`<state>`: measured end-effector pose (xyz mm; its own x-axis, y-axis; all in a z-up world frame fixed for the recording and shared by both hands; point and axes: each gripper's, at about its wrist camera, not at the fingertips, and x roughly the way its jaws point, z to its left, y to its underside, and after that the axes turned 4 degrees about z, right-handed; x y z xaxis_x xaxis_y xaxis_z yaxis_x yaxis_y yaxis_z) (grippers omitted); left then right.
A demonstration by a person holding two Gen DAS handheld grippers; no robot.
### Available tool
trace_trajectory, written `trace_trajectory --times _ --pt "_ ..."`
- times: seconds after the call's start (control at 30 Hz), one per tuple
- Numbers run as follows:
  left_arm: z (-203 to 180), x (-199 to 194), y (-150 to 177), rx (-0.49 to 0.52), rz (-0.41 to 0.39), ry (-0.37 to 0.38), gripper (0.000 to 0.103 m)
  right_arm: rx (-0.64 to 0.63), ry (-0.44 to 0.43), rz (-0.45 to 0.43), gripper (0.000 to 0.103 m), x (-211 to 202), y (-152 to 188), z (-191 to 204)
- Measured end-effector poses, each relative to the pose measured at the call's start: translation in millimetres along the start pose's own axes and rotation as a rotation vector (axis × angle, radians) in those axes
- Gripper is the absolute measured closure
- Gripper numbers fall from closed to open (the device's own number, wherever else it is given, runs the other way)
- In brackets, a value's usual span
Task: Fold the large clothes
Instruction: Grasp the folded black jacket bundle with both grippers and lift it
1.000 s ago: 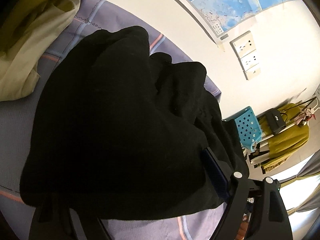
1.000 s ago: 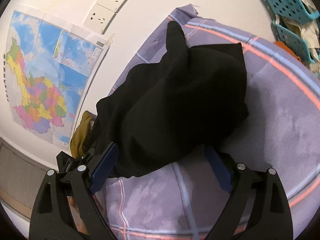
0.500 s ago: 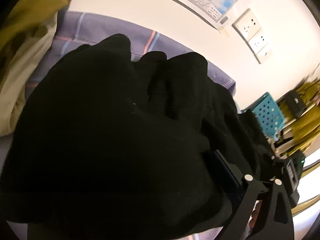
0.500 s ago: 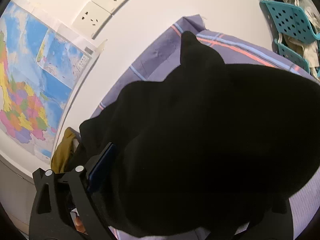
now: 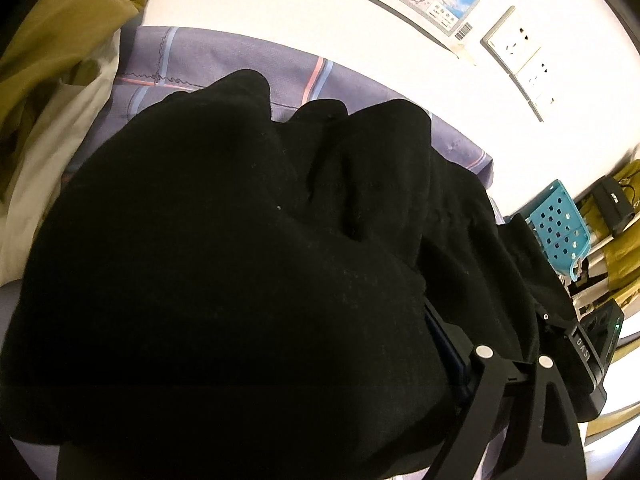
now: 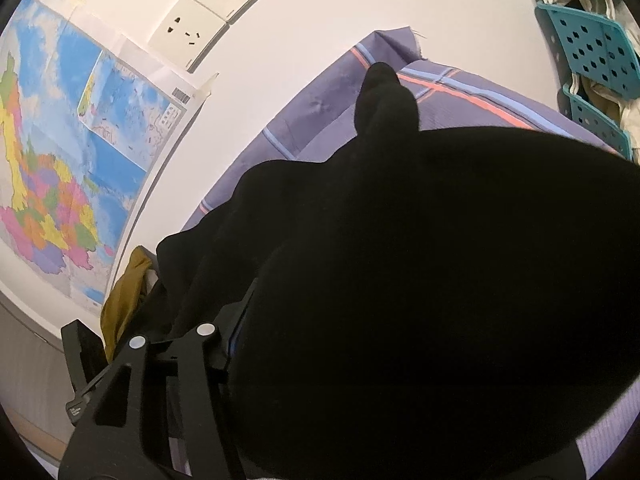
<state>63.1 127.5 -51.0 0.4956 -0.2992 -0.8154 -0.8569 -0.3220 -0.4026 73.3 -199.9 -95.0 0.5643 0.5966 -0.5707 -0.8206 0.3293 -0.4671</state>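
Both grippers have pushed in under the black garment [image 5: 240, 260] over the past second, so that it now fills each wrist view instead of lying apart on the purple plaid sheet [image 5: 224, 64]. It lies bunched on that sheet near the wall, draped over the fingers of the left gripper [image 5: 280, 420] and the right gripper [image 6: 400, 400]. Whether either pair is pinching cloth or spread cannot be told; only one finger of each shows. The step looks like gathering the bundle to lift it. Next, the cloth needs spreading flat before any fold. An olive garment [image 5: 60, 40] lies beside it.
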Motion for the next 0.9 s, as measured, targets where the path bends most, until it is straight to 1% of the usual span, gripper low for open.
trace_trajectory --times 0.1,0.17,0.23,0.27,0.3,0.33,0.43,0.53,0.6,0.67,0.73,0.8,0.83,0.87,0.9 --pt "2.1 1.0 -0.8 -0.006 -0.008 0.023 0.007 -0.013 0.005 -0.007 0.04 2.7 -0.9 2.3" --pt "-0.3 4.0 -2.5 -0.028 -0.023 0.033 0.007 -0.013 0.004 -0.01 0.038 4.1 -2.3 3.4" --pt "0.4 4.2 -3.2 -0.034 -0.027 0.03 0.007 -0.024 0.007 -0.007 0.038 5.8 -3.1 4.6" --pt "-0.8 4.8 -3.9 -0.028 -0.024 0.021 0.008 -0.031 0.007 -0.003 0.039 6.5 -3.5 5.0" --pt "-0.6 4.2 -3.5 -0.023 -0.024 0.009 0.013 -0.038 0.007 0.002 0.041 7.2 -3.9 5.0" --pt "-1.9 3.7 -3.6 -0.019 -0.024 -0.013 0.018 -0.038 0.006 0.004 0.046 7.3 -4.1 3.7" --pt "-2.5 3.5 -3.6 -0.001 -0.019 -0.03 0.023 -0.036 -0.006 0.021 0.052 7.8 -4.6 0.9" --pt "-5.0 4.0 -3.3 0.023 -0.023 -0.043 0.027 -0.035 -0.014 0.029 0.053 9.2 -5.3 0.3" --pt "-3.4 4.0 -3.6 0.03 -0.025 -0.042 0.028 -0.034 -0.024 0.035 0.05 10.3 -6.3 0.3" --pt "-3.0 5.1 -3.8 0.032 -0.027 -0.045 0.029 -0.034 -0.034 0.036 0.038 10.9 -7.8 2.1" --pt "-3.3 5.8 -3.2 0.042 -0.025 -0.051 0.031 -0.061 -0.021 0.043 0.034 14.3 -8.4 9.4" --pt "-3.1 6.5 -4.0 0.044 -0.019 -0.048 0.034 -0.081 0.0 0.039 0.041 17.3 -8.2 12.2" --pt "-2.7 6.5 -4.3 0.043 -0.015 -0.045 0.036 -0.072 0.002 0.038 0.054 18.3 -8.8 10.1" --pt "-2.9 6.0 -4.9 0.044 -0.007 -0.041 0.037 -0.067 -0.018 0.051 0.067 20.0 -9.3 7.7" --pt "-3.4 4.9 -5.0 0.05 -0.004 -0.04 0.042 -0.06 -0.035 0.061 0.07 20.9 -9.1 5.7"
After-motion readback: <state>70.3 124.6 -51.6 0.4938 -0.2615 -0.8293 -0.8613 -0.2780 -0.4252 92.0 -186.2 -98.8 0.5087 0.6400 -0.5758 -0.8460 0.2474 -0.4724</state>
